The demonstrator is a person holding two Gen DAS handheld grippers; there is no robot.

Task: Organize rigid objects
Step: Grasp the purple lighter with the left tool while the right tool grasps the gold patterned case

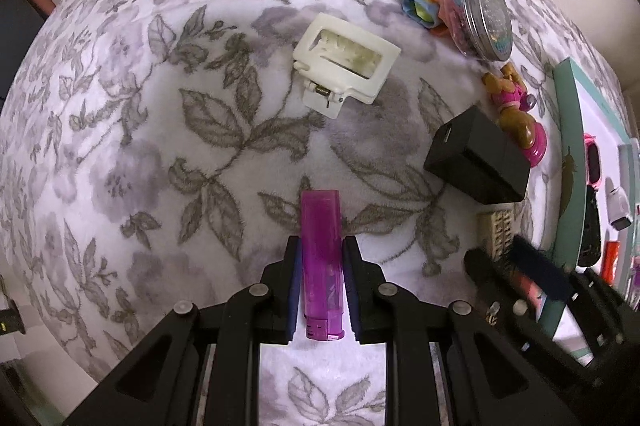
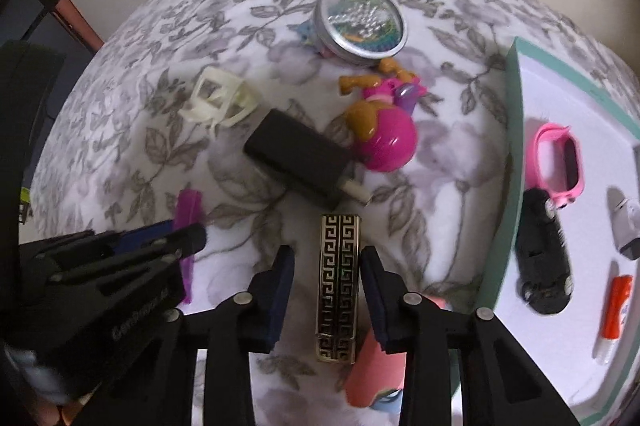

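Left gripper [image 1: 321, 266] has its fingers pinching the purple lighter [image 1: 321, 258] over the floral blanket [image 1: 160, 145]. Right gripper [image 2: 326, 290] fingers are spread around the patterned lighter [image 2: 338, 286], right pad touching it, left apart. The tray [image 2: 516, 145] sits right, charger [image 2: 300, 157] beyond.

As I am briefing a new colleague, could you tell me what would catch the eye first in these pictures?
First, the purple lighter between the fingers of the left gripper, its pads at its sides, and the black-and-gold patterned lighter between the open fingers of the right gripper. Next, the bright pink toy figure beside the black charger on the floral blanket. To the right lies a teal-edged box already holding small items.
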